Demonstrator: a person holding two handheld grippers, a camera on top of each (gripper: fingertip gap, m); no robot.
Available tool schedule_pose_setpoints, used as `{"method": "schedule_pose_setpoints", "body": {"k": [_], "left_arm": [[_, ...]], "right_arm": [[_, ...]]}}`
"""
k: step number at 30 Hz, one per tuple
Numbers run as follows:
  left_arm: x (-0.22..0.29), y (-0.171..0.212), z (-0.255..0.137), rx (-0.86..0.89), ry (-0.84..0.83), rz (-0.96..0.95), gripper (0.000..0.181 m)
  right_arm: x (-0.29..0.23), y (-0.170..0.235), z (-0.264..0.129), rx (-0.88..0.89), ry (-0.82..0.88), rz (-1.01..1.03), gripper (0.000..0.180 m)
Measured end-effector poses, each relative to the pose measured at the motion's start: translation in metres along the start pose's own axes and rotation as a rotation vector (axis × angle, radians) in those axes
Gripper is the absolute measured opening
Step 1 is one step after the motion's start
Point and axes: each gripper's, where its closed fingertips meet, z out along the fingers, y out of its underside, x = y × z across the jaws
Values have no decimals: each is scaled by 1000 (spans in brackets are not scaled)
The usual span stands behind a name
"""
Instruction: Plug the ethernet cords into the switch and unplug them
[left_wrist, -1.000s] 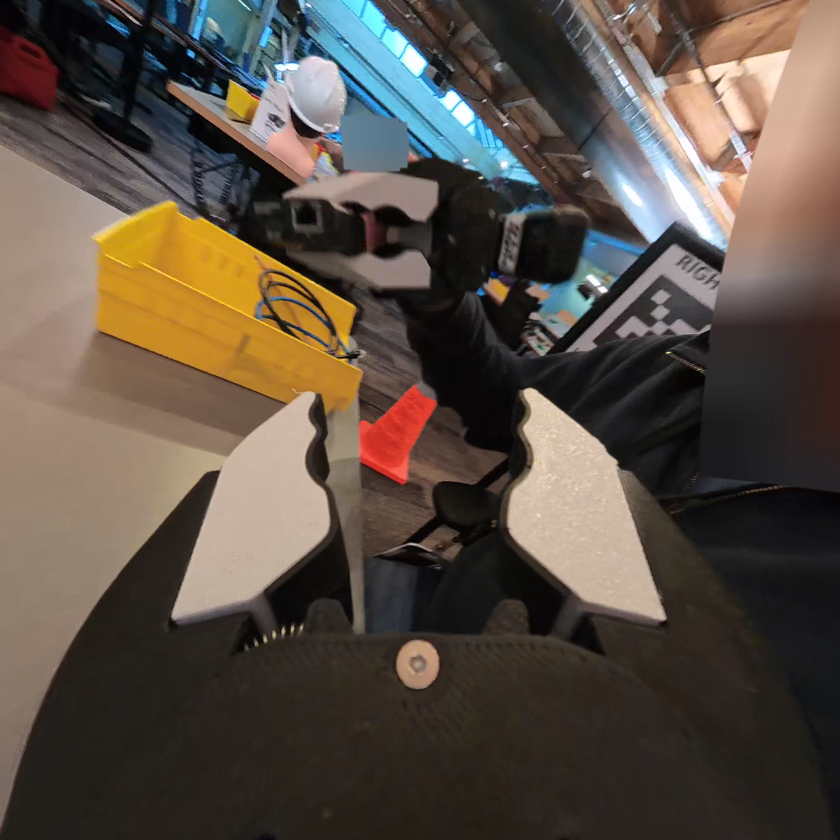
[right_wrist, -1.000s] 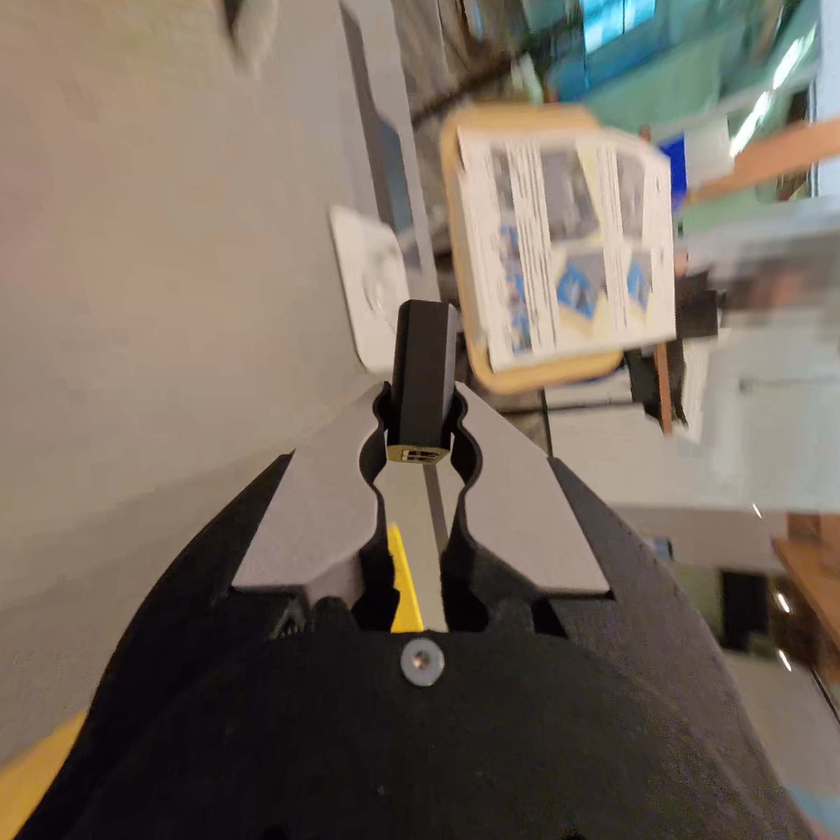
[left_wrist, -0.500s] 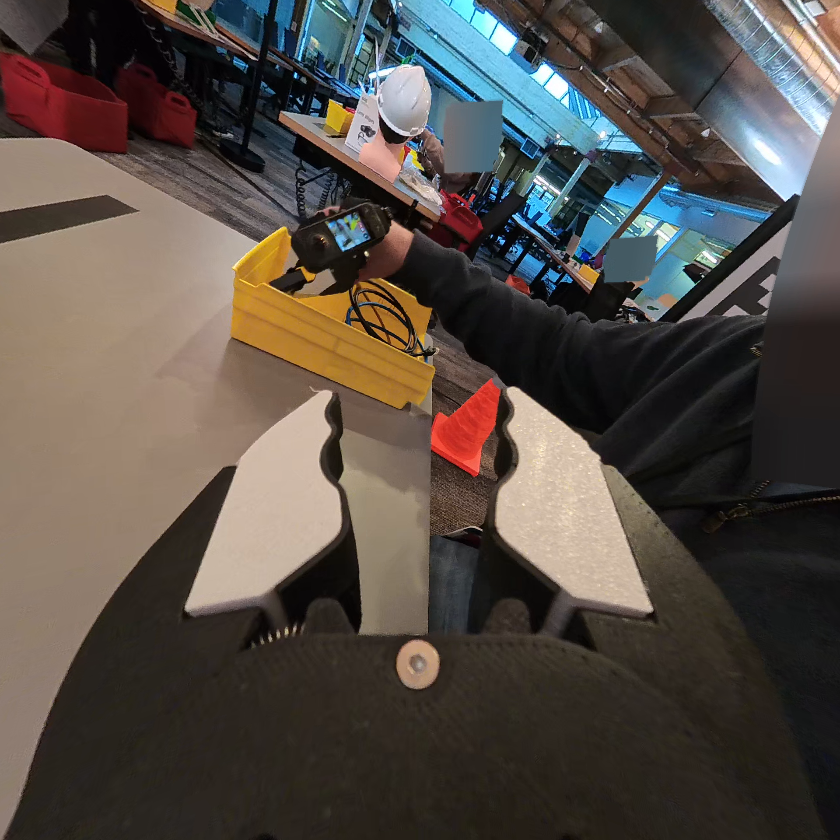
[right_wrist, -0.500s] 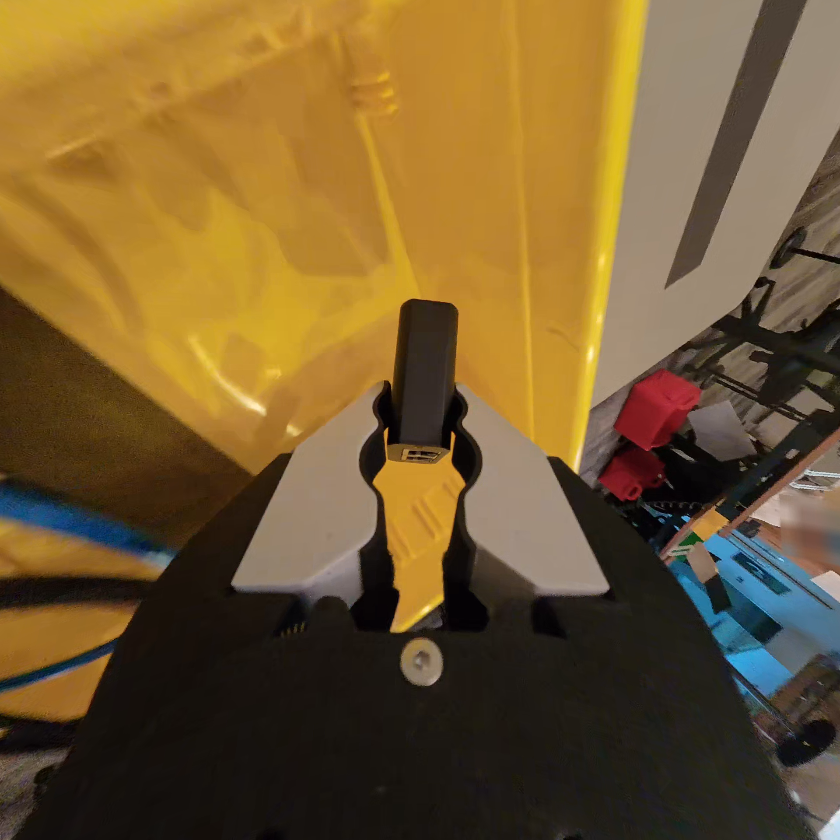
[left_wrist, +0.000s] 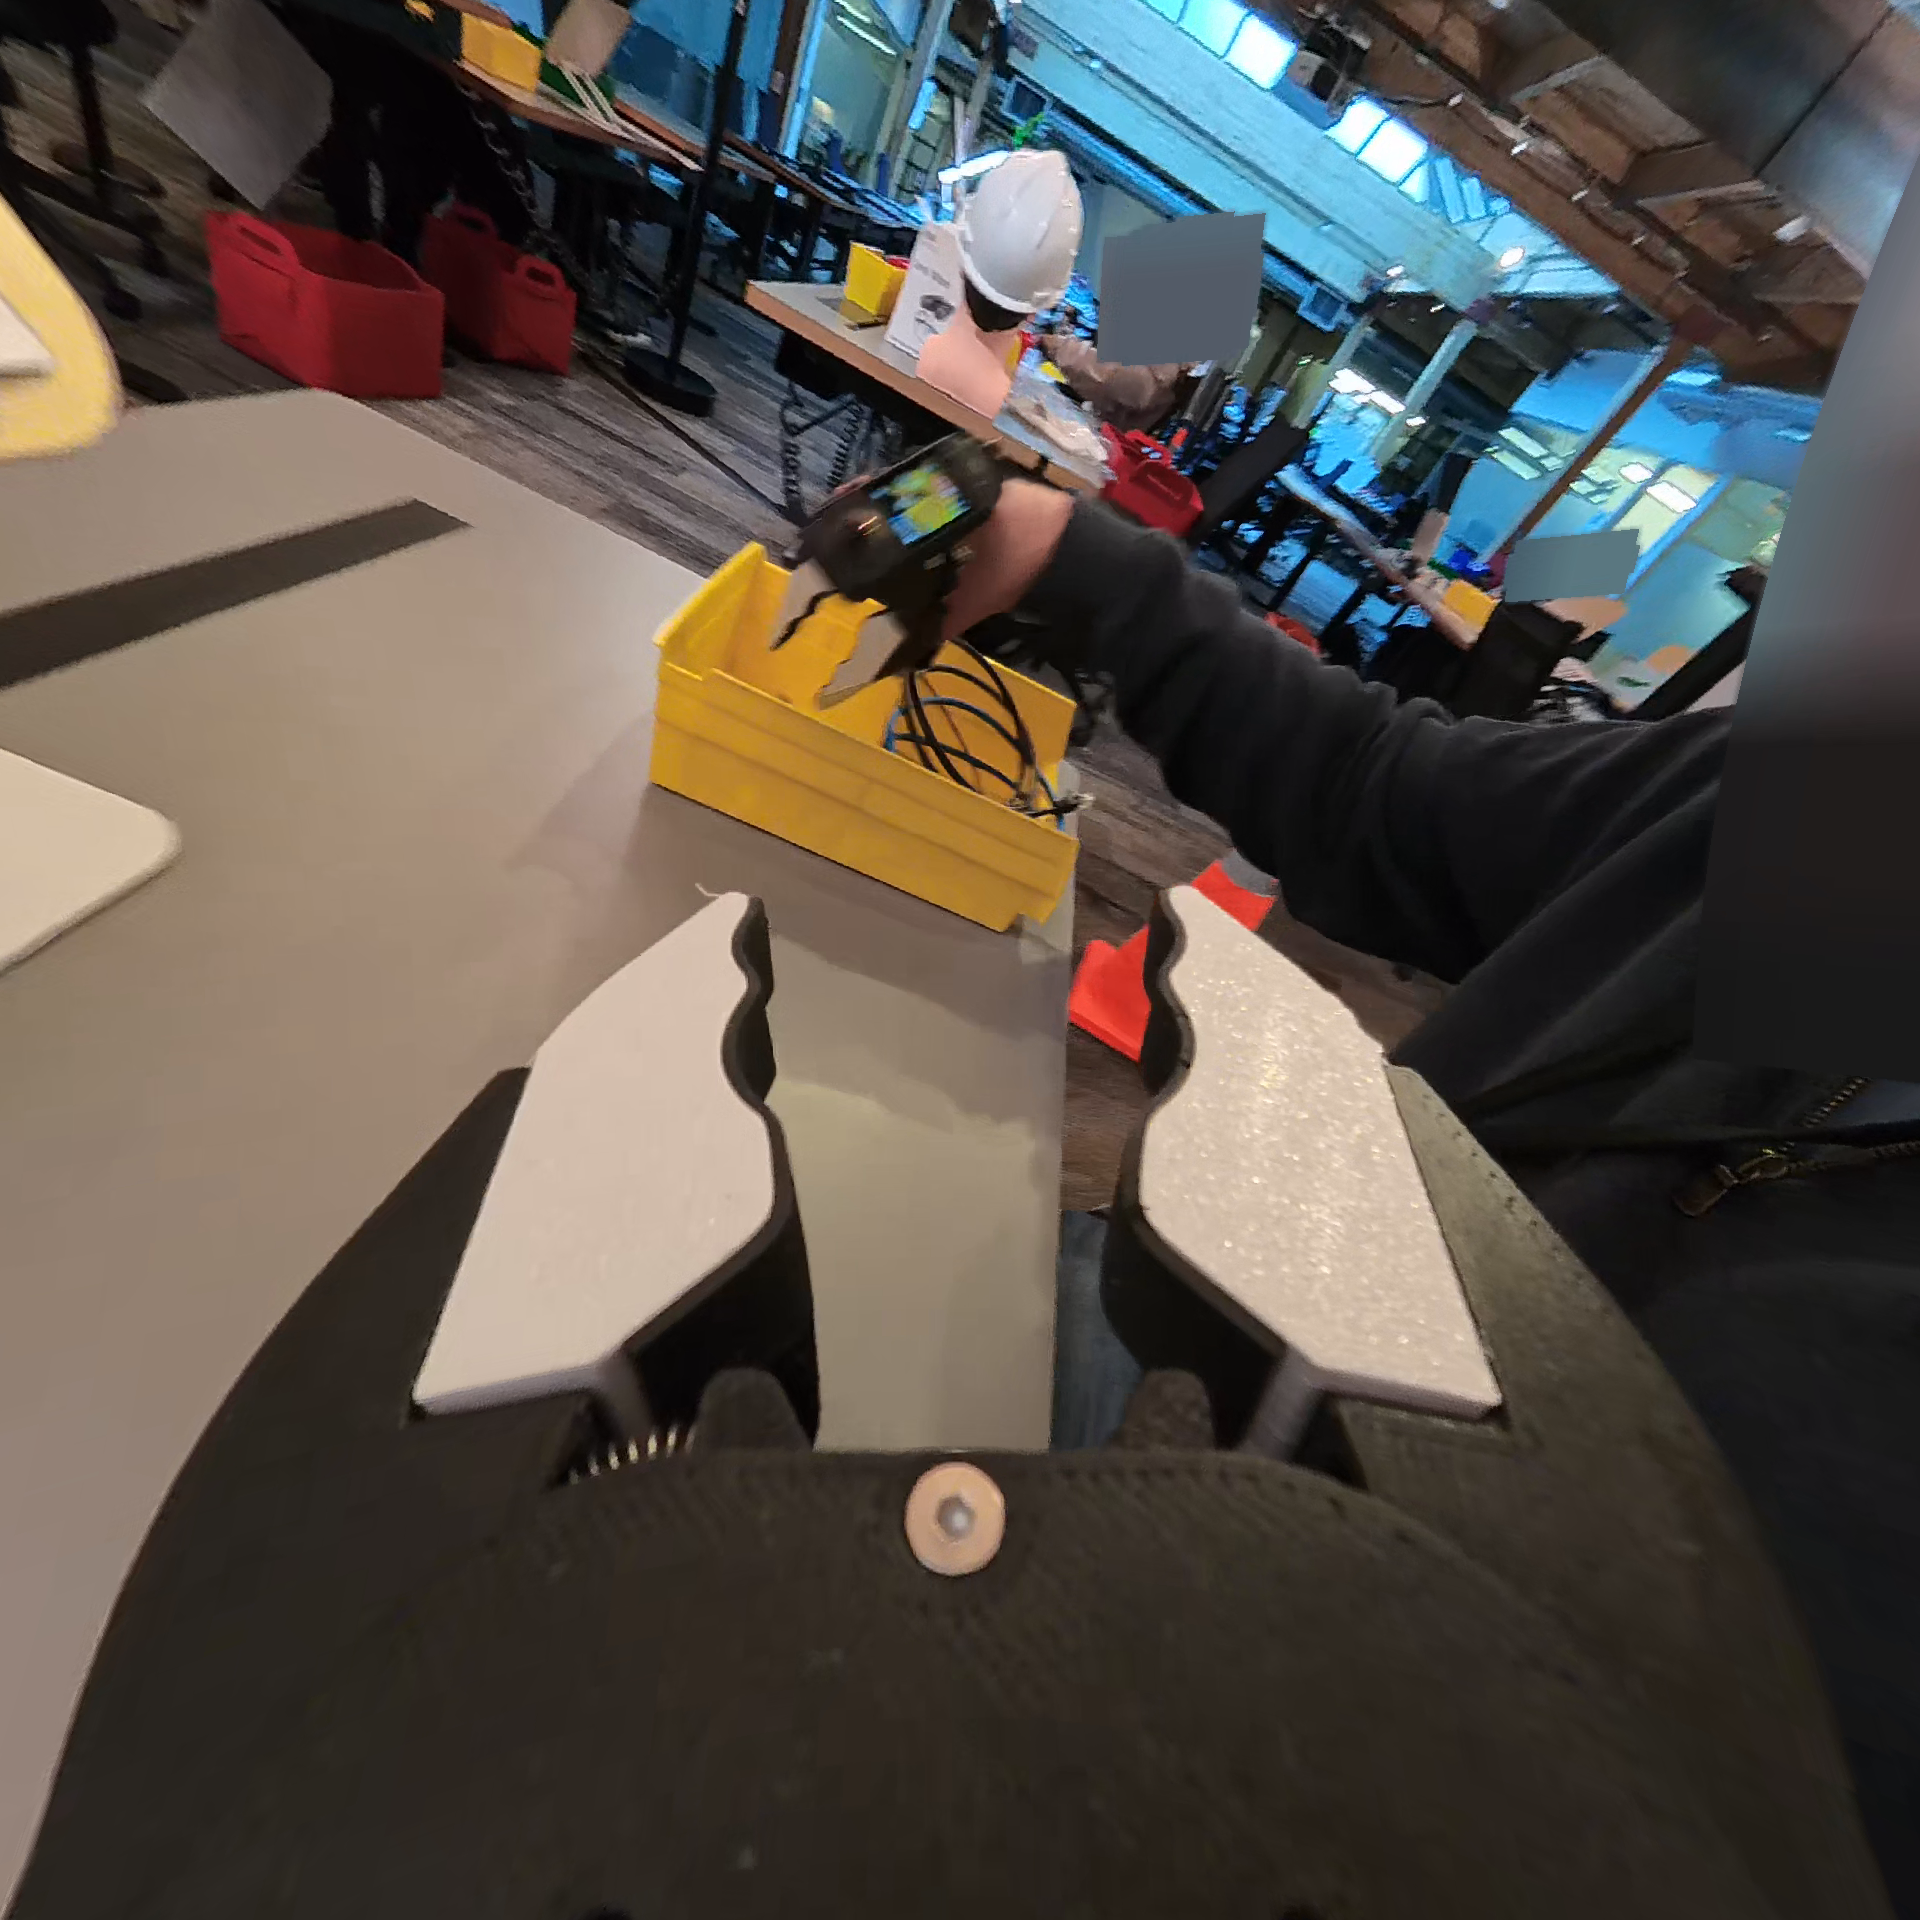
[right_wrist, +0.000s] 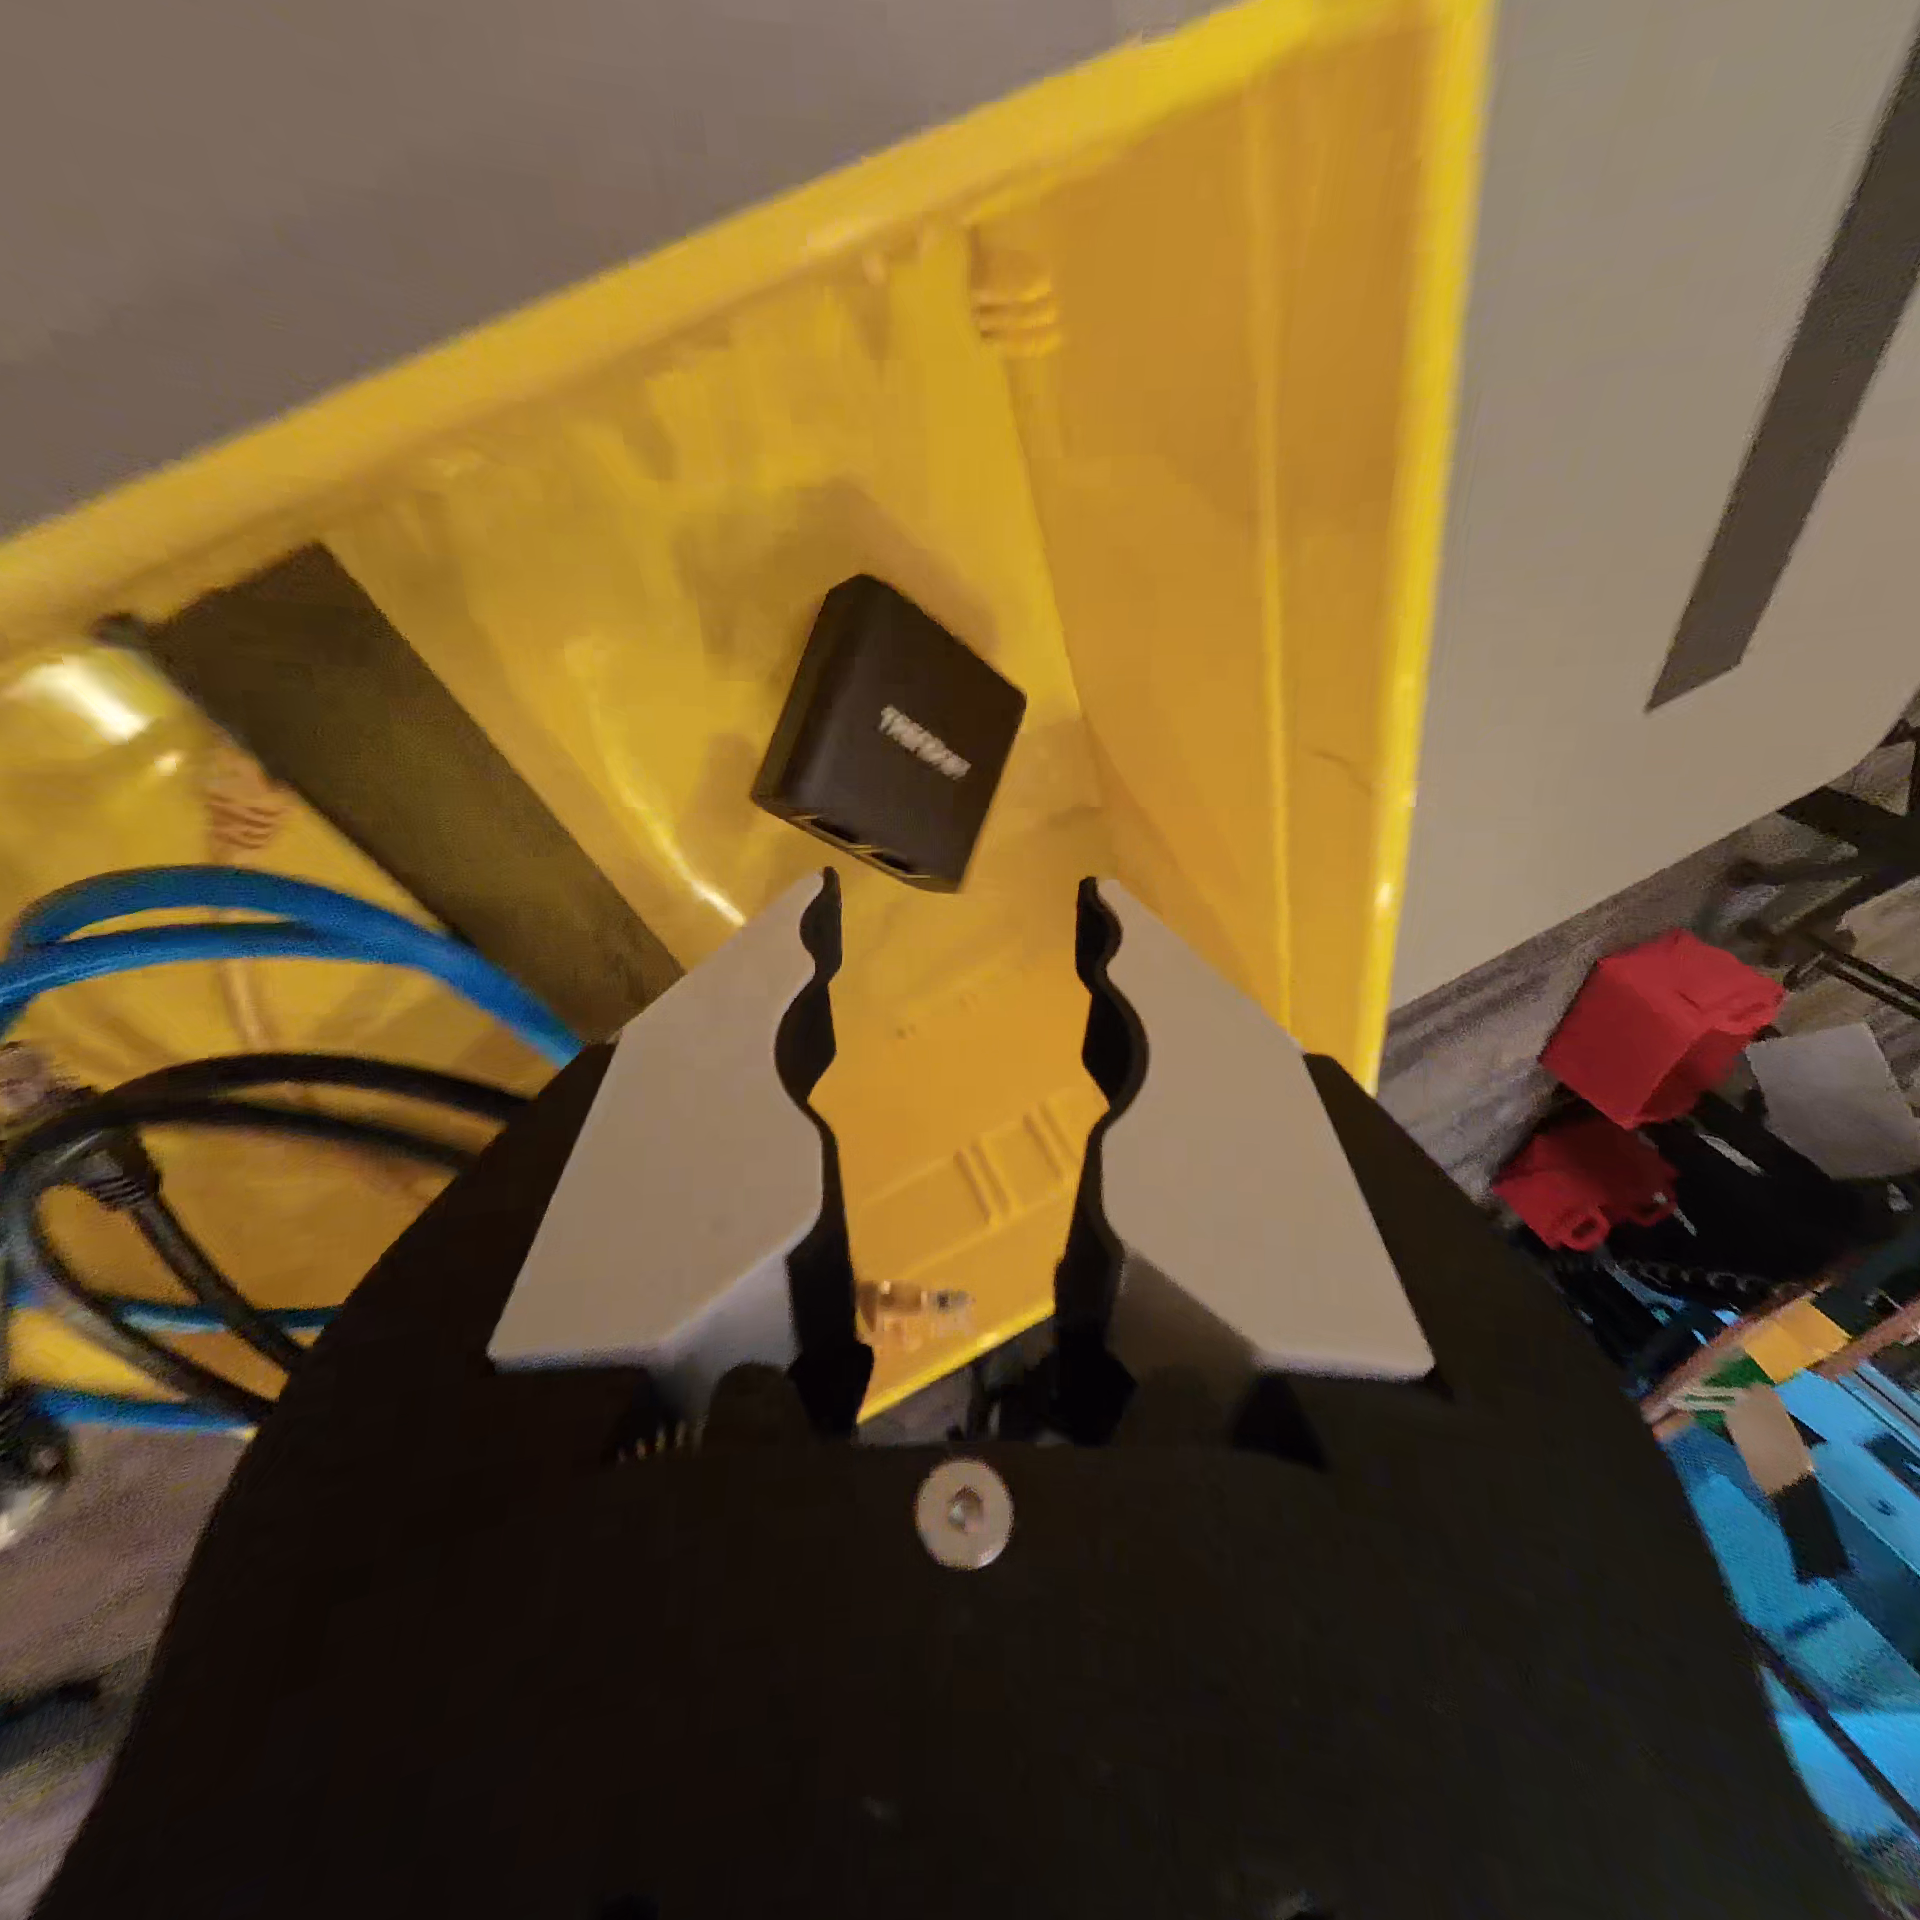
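A small black switch (right_wrist: 888, 732) lies in the yellow bin (right_wrist: 1340, 540), just past my right gripper (right_wrist: 954, 883), which is open and empty above the bin. Blue and black ethernet cords (right_wrist: 197, 1049) are coiled in the bin's left part. In the left wrist view my left gripper (left_wrist: 956, 914) is open and empty over the grey table's (left_wrist: 343, 790) near corner. Farther off there, the right gripper (left_wrist: 847, 644) points down into the yellow bin (left_wrist: 831, 800), with the cords (left_wrist: 971, 727) beside it.
An orange cone (left_wrist: 1117, 987) stands on the floor past the table edge. A dark strip (left_wrist: 208, 582) crosses the table. A white pad (left_wrist: 62, 862) lies at the left. Red bins (left_wrist: 322, 307) and other work tables stand in the room behind. The holder's dark sleeve (left_wrist: 1403, 769) reaches across. The left gripper's tips are roughly 45 cm from the right gripper's.
My right gripper carried the switch into the yellow bin, then opened and let it go; the switch now lies in the bin. My left gripper stayed open, its view swinging leftwards.
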Motion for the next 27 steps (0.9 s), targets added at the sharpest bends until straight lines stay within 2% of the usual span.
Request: {"method": "schedule_pose_setpoints", "body": {"k": [3,6,9,14,18,20,22,25,27], "left_arm": [[-4,-7,-17,-12,-72,48,71],[-21,-5,-42,-74,-230,107,75],[-38,-2,-77,-109,-366,123,77],[-70,15,-150,-157,-635,97,78],[-105,59,-231,-315,-934,19,86],[-115,85,-269,-402,-1058,-28,86],[-123,113,-305,-522,-1188,-54,87],[-123,149,-317,-546,-1159,-180,92],[-124,171,-325,-565,-1155,-269,93]], "right_arm": [[16,9,-40,56,90,76,42],[28,32,-76,126,175,198,42],[19,70,-89,154,168,319,42],[-18,141,-59,58,87,505,54],[-60,171,-28,42,-55,639,65],[-75,172,-15,91,-124,686,63],[-88,164,-8,174,-232,724,49],[-88,145,-15,348,-309,777,40],[-94,139,-9,368,-363,782,40]]}}
